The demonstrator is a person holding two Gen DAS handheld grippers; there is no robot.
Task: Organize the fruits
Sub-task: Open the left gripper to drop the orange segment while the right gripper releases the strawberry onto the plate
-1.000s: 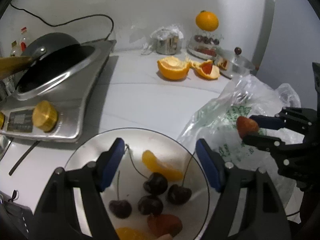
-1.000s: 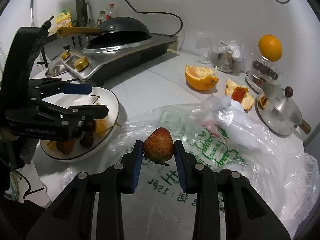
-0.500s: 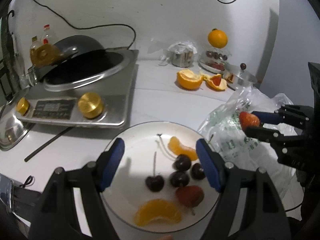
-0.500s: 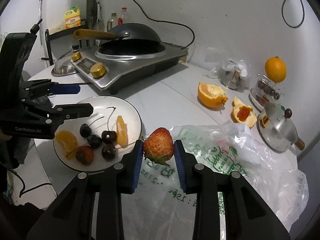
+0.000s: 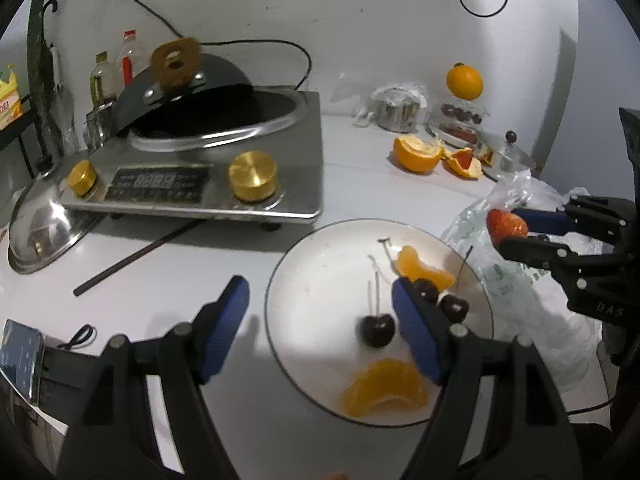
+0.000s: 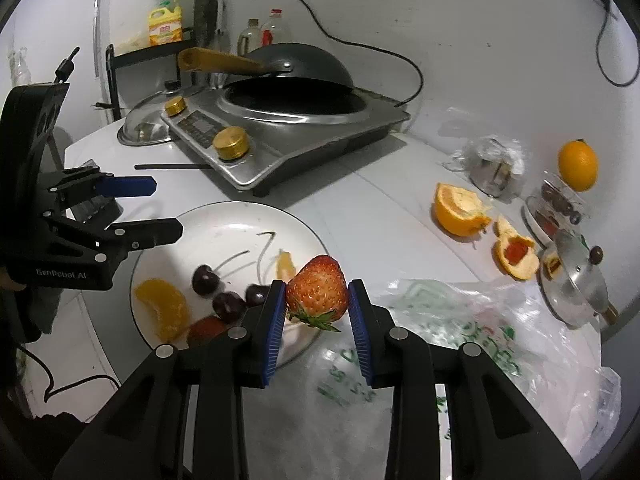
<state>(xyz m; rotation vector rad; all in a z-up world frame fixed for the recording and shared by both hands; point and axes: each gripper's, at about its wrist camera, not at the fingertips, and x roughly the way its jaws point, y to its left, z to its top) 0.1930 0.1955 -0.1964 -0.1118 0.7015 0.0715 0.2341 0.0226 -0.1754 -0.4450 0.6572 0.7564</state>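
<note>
White counter (image 6: 360, 208); right tongs (image 6: 316, 300) clamp strawberry (image 6: 318, 288); left tongs (image 5: 320, 312) apart, empty; second strawberry (image 6: 206, 328) on plate (image 6: 224, 220) only right view.

**Cookware and clutter line a white kitchen counter**

A silver induction cooker (image 6: 280, 136) with two brass-coloured knobs sits on the white countertop (image 5: 360, 184), a black wok (image 6: 296, 68) with a wooden handle tilted on top of it and a black power cord (image 6: 384, 52) trailing up the wall behind. A domed steel lid (image 5: 40, 236) lies upside down just beside the cooker, and a dark thin stick (image 5: 136, 256) lies in front of it. Further along stand a small steel lid with a dark knob (image 6: 576, 280) and a crumpled clear plastic bag printed in green (image 6: 480, 344) (its lettering too distorted to read). A yellow detergent bottle (image 6: 165, 24) stands on a black rack behind.
</note>
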